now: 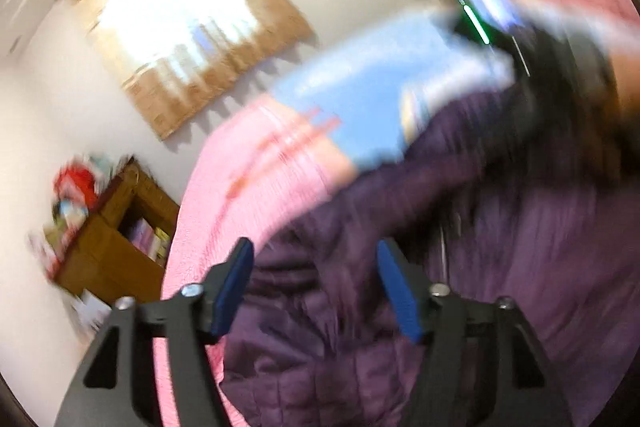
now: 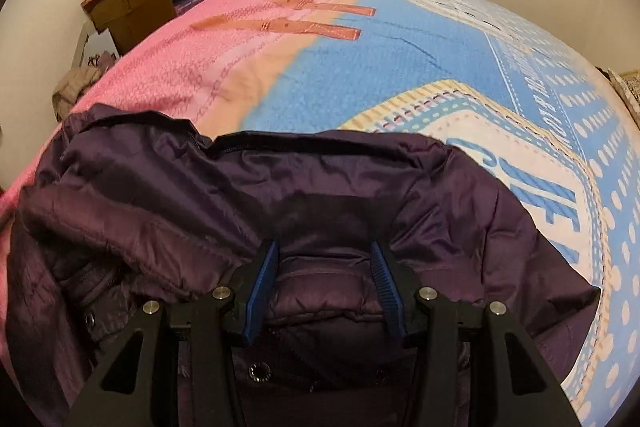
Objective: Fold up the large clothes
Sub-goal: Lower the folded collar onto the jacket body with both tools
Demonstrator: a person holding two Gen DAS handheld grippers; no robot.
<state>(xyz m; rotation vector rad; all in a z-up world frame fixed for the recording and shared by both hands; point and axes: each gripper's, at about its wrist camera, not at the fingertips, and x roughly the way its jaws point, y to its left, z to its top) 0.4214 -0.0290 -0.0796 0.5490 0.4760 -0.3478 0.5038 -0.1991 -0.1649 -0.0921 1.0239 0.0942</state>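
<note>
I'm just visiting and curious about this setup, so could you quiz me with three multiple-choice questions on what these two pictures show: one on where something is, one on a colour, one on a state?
1. Where does the jacket lie?
A. On the desk
B. On the bed cover
C. On a hanger

2. What colour is the jacket?
A. Dark purple
B. Yellow
C. White

3. How stand the jaws of the right gripper?
A. Clamped on a curtain
C. Apart, with nothing pinched
B. Shut tight together

Key: 1 B, pink and blue cover shows all round it. 2 A, purple fabric in both views. 3 C, blue pads stand apart above the fabric.
</note>
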